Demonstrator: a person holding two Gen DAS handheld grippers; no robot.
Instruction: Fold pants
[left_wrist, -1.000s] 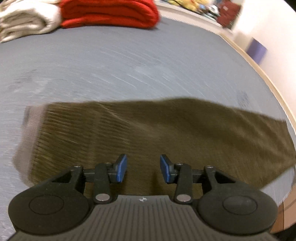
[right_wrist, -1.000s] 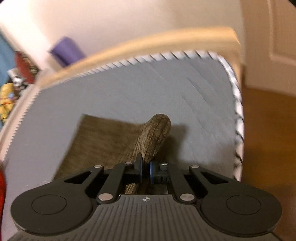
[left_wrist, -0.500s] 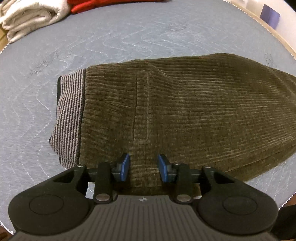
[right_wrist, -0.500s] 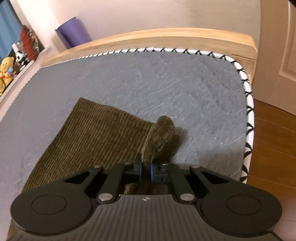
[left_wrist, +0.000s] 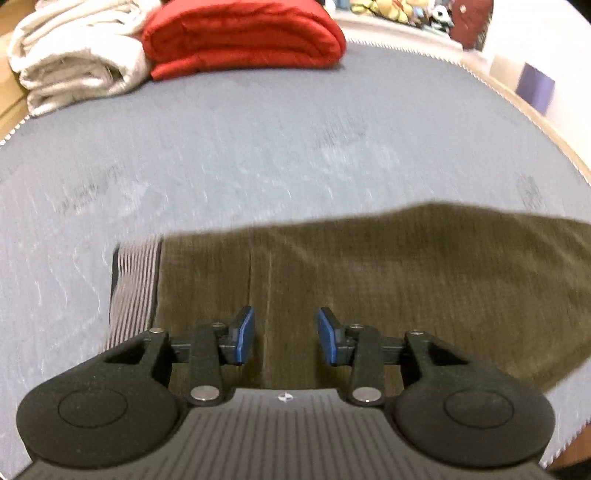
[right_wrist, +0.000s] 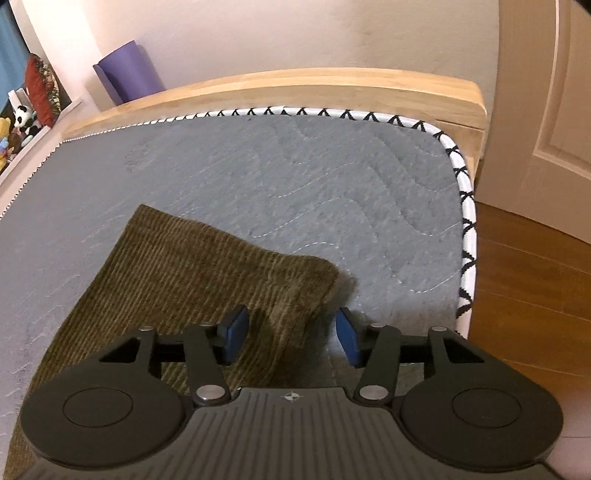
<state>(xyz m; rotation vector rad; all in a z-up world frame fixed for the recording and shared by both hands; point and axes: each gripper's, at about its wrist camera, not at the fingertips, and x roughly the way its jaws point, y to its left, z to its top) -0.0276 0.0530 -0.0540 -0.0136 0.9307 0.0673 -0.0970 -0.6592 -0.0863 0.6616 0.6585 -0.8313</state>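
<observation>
Left claw (left_wrist: 283, 334): angled down over the pants (left_wrist: 388, 280), jaws parted, blue pads clear of the cloth, nothing gripped.
Right claw (right_wrist: 291, 332): angled down at the leg end; jaws have just been opening, now apart; hem corner lying loose between the pads, not pinched.
Pants (right_wrist: 192, 273): olive corduroy, flat on the grey mattress (left_wrist: 258, 147); striped waistband (left_wrist: 135, 284) at left of the left wrist view, leg running off to the right edge; hem in lower centre of the right wrist view, near the mattress's zigzag-trimmed edge (right_wrist: 467, 221).
Surroundings: red blanket (left_wrist: 240, 33) and cream blanket (left_wrist: 74, 55) folded at upper left of the left wrist view, well apart from the pants; wooden bed frame (right_wrist: 295, 86) across the top of the right wrist view.
</observation>
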